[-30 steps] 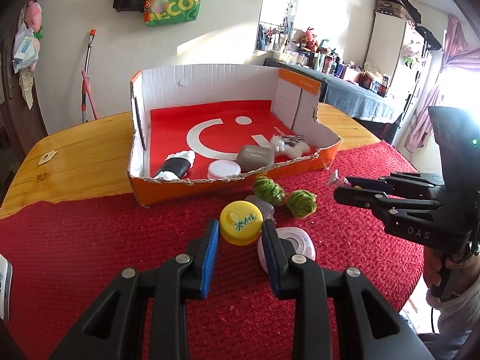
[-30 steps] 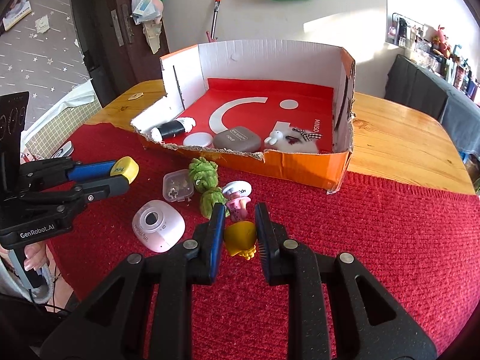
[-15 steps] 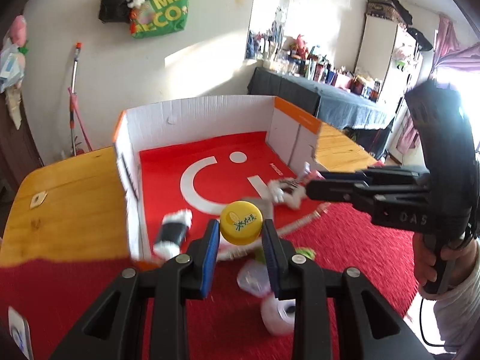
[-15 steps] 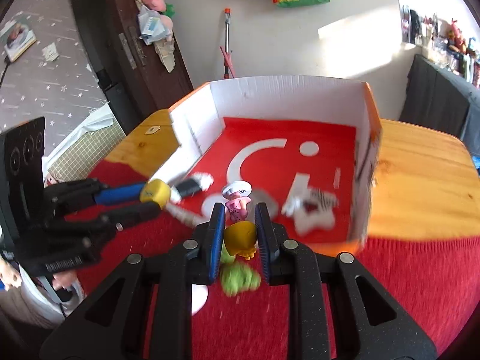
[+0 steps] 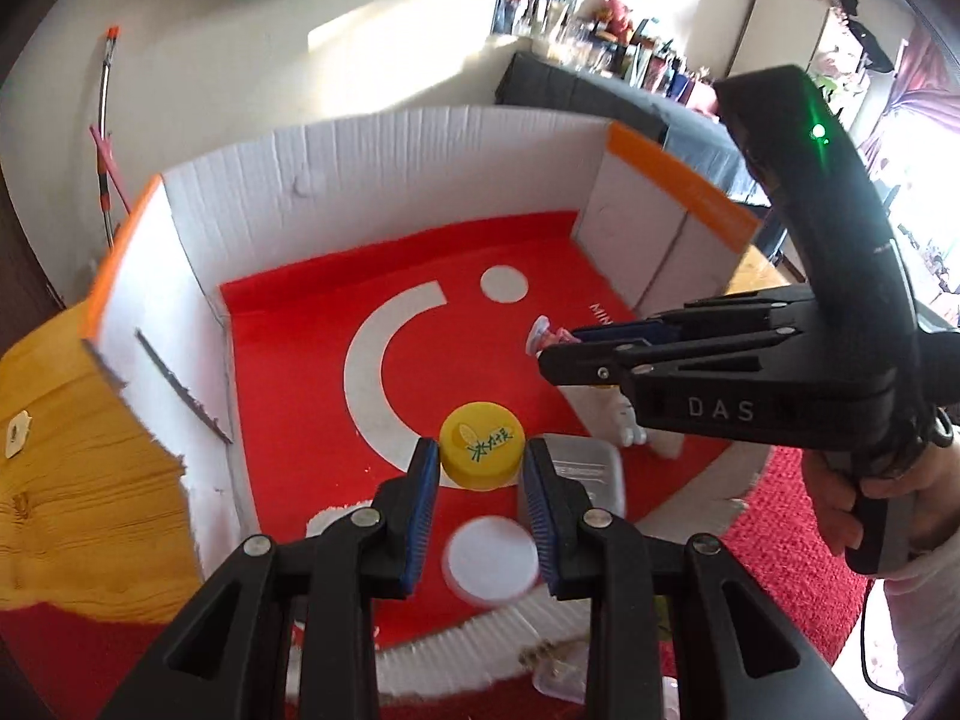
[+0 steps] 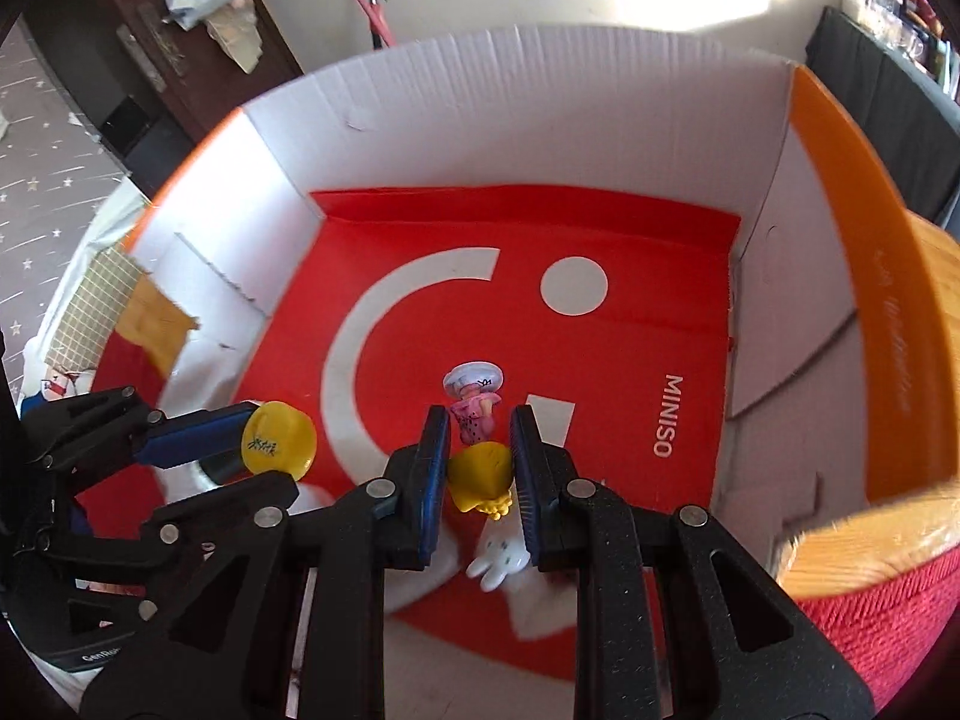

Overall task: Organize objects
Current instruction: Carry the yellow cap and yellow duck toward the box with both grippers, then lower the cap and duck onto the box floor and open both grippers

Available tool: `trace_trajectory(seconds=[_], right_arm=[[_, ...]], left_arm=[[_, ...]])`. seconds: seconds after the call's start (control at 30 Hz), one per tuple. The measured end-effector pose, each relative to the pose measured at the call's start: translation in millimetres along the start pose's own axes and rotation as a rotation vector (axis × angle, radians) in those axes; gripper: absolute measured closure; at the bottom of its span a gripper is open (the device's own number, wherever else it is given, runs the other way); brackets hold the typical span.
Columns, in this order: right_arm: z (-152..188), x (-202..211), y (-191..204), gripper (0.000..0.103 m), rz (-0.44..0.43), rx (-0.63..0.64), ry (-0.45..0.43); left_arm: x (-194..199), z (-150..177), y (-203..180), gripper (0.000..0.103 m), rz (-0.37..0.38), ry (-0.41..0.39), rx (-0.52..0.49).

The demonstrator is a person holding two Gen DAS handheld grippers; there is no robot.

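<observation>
Now that both loads have been carried from the red mat over the open cardboard box [image 5: 372, 180], the round yellow bottle cap [image 5: 482, 447] is clamped in the left gripper [image 5: 480, 474] and the small pink-and-yellow toy figurine [image 6: 478, 450] in the right gripper [image 6: 479, 462], so release is judged next

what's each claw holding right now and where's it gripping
Left claw: yellow bottle cap, pinched across its rim. Right claw: small toy figure, clamped at its yellow base.
</observation>
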State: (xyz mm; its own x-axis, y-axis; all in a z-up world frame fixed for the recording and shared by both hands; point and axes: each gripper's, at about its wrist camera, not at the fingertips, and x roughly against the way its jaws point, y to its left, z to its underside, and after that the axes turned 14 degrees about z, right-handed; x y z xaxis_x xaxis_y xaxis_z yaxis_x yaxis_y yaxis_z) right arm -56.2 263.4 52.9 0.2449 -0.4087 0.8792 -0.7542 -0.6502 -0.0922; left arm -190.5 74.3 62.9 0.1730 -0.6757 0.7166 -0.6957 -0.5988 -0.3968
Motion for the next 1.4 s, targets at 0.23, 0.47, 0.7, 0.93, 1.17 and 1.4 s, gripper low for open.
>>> trace_trajectory(seconds=[0.23,0.47,0.7,0.93,1.17,1.4], right_arm=[[-3.0,-16.0,6.8,0.083,0.038,0.024,0.061],[-1.4,-14.9,10.9,0.083,0.045,0.05,0.066],[-1.7,-15.1,8.4,0.083,0.049,0.052,0.067],[1.1,-9.8,-0.9,0.083,0.047,0.054,0.062],[2.1,-6.7,-7.7,0.083,0.04,0.045,0.06],[4.0,-5.1,-8.1,0.083,0.045,0.049,0.052]], left_arm=[[-19.8,-2.6,12.3,0.073,-0.01,0.057,0.007],[-29.7,0.0,13.1,0.073,-0.015,0.085,-0.01],[-40.9,4.0,13.3,0.073,-0.032,0.109,-0.027],[-43.2,3.0,11.7,0.072,-0.034,0.12,-0.032],[-44.6,3.5,7.5,0.072,-0.041,0.128,-0.04],[-44.9,3.8,2.8,0.072,-0.044,0.135,-0.045]])
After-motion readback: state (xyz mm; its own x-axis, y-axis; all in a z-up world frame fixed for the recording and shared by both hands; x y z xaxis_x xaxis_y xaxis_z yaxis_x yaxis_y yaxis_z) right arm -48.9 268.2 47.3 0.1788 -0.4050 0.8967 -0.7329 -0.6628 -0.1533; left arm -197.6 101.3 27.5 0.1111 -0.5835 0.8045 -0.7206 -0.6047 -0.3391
